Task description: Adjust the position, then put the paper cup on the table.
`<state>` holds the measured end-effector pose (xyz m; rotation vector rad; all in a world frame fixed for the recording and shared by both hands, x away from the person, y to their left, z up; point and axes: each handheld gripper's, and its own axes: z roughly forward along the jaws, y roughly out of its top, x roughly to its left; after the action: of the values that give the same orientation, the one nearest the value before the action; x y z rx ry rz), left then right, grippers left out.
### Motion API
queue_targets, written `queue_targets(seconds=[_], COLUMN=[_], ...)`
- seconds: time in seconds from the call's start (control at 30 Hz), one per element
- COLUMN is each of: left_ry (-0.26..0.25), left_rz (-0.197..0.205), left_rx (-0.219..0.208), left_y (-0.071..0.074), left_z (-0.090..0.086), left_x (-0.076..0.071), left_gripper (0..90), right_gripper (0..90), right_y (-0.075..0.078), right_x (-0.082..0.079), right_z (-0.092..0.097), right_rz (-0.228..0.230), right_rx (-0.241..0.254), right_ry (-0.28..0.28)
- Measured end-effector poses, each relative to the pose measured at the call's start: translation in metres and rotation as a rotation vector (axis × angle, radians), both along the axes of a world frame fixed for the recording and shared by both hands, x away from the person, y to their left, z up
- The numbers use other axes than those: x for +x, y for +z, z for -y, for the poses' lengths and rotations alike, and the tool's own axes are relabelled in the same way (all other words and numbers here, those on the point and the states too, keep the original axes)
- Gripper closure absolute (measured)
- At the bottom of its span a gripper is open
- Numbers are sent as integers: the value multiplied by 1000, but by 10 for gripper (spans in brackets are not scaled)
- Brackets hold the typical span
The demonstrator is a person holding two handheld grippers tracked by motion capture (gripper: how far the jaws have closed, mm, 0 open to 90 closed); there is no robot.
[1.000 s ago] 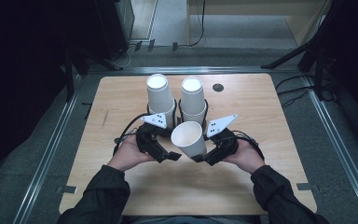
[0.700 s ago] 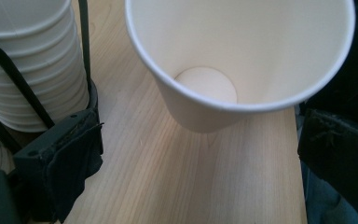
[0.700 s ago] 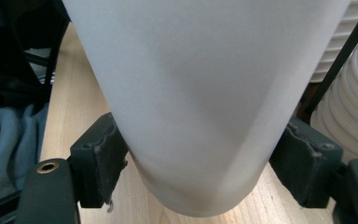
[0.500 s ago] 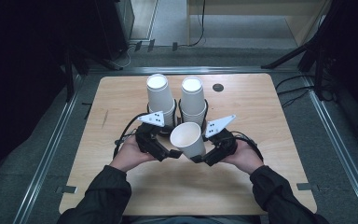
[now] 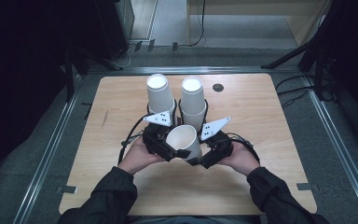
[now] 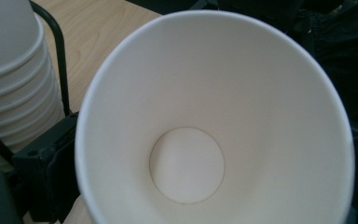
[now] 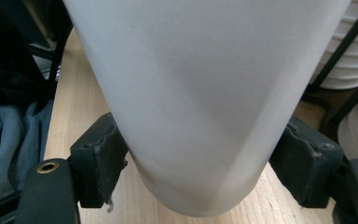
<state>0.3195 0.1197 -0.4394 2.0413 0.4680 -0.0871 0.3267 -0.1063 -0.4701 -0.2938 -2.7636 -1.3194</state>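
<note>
1. Right tool [image 5: 196,161] squeezing the bottom of a white cup [image 5: 184,140], one pad on each side.
2. Left tool [image 5: 179,153] touching the cup's rim; cannot tell if gripping.
3. Cup tilted, mouth toward the left tool, above the tabletop [image 5: 270,140] middle, near the front edge.
4. Two cup stacks [image 5: 192,100] just behind.

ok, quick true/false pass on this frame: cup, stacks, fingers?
1. The right gripper has its fingers clamped on the loose paper cup's lower body. True.
2. The loose paper cup holds liquid. False: the left gripper view shows it empty.
3. Two cup stacks stand upside down behind the hands. True.
4. The loose paper cup rests flat on the table. False: it is held tilted, mouth toward the left gripper.
5. The stacks are red. False: white.
</note>
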Motion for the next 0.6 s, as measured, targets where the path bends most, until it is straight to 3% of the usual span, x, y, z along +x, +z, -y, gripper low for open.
queue_targets(seconds=[0.07, 0.1, 0.4, 0.6], left_ry=[16, 15, 7, 20], left_rz=[64, 80, 30, -1], left_rx=[-5, -20, 11, 7], left_y=[2, 2, 3, 3], left_z=[0, -1, -5, -9], left_x=[-4, -6, -4, -2], left_gripper=[25, 77, 142, 173], right_gripper=[240, 241, 245, 242], right_y=[0, 0, 0, 0], right_x=[-1, -1, -1, 0], right_z=[-1, -2, 0, 0], right_rz=[-1, 1, -2, -8], right_rx=[-11, -11, -21, -16], right_ry=[6, 3, 7, 6])
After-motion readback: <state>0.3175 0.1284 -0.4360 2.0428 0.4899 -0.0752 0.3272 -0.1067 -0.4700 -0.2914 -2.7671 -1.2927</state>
